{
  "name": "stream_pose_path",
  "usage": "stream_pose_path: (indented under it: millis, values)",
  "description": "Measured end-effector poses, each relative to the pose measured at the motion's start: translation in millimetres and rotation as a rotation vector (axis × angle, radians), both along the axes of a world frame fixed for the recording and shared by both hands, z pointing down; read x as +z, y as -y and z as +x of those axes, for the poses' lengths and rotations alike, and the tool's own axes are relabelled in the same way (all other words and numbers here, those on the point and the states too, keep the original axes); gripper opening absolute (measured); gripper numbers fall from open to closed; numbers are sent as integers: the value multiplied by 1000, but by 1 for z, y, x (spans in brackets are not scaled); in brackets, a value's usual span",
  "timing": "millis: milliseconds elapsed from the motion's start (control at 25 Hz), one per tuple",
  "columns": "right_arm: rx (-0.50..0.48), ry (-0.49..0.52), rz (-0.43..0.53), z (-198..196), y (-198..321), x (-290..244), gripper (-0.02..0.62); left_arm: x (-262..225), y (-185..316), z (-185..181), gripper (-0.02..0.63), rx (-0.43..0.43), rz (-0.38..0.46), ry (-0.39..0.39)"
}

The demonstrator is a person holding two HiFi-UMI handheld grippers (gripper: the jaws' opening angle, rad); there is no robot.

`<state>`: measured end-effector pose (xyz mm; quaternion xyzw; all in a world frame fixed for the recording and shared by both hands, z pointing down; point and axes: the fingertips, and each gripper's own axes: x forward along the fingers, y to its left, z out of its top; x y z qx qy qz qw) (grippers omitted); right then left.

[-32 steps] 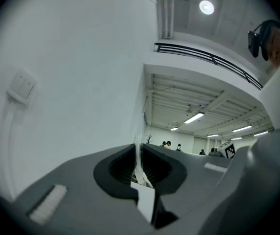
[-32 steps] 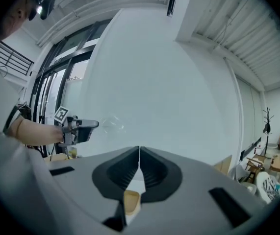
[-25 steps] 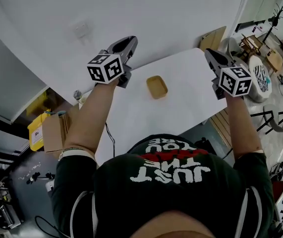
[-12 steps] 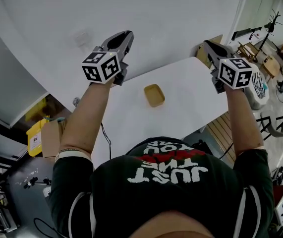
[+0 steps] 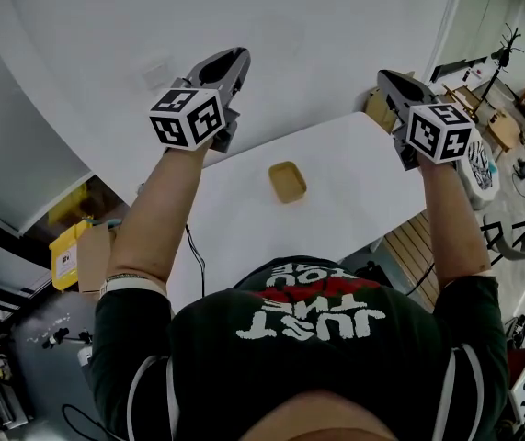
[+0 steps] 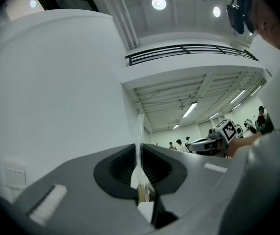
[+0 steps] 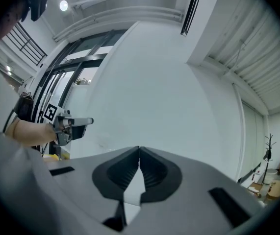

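Both arms are raised in front of the white wall, above a white table (image 5: pixel 354 168). My left gripper (image 5: pixel 233 57) is shut with nothing between its jaws; its marker cube (image 5: pixel 187 116) faces the head camera. My right gripper (image 5: pixel 382 77) is also shut and holds nothing. A small tan tray (image 5: pixel 287 181) lies on the table below and between them, touched by neither. In the left gripper view the shut gripper (image 6: pixel 139 150) points at the wall and ceiling, with the right gripper (image 6: pixel 212 143) off to its side. In the right gripper view the shut gripper (image 7: pixel 139 152) faces the wall, the left gripper (image 7: pixel 74 124) at left.
A yellow bin (image 5: pixel 63 250) and a cardboard box (image 5: pixel 94 246) stand on the floor left of the table. Wooden slats (image 5: pixel 416 235) and chairs (image 5: pixel 508 237) are at the right. A wall switch (image 6: pixel 13 176) sits low on the wall.
Both grippers have risen and tilted upward; their views now show more ceiling. The tan tray seen low between the right jaws before is gone from that view.
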<state>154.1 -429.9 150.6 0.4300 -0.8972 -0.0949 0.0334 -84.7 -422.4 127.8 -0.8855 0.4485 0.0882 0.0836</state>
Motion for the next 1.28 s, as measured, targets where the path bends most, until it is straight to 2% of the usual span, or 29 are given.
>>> stream_pose_path:
  millis: [600, 1280]
  values:
    - [-5, 12, 13, 2, -9, -4, 6, -4, -7, 1, 29, 0, 6, -10]
    - [-12, -24, 35, -2, -18, -6, 5, -8, -15, 2, 29, -6, 13, 0]
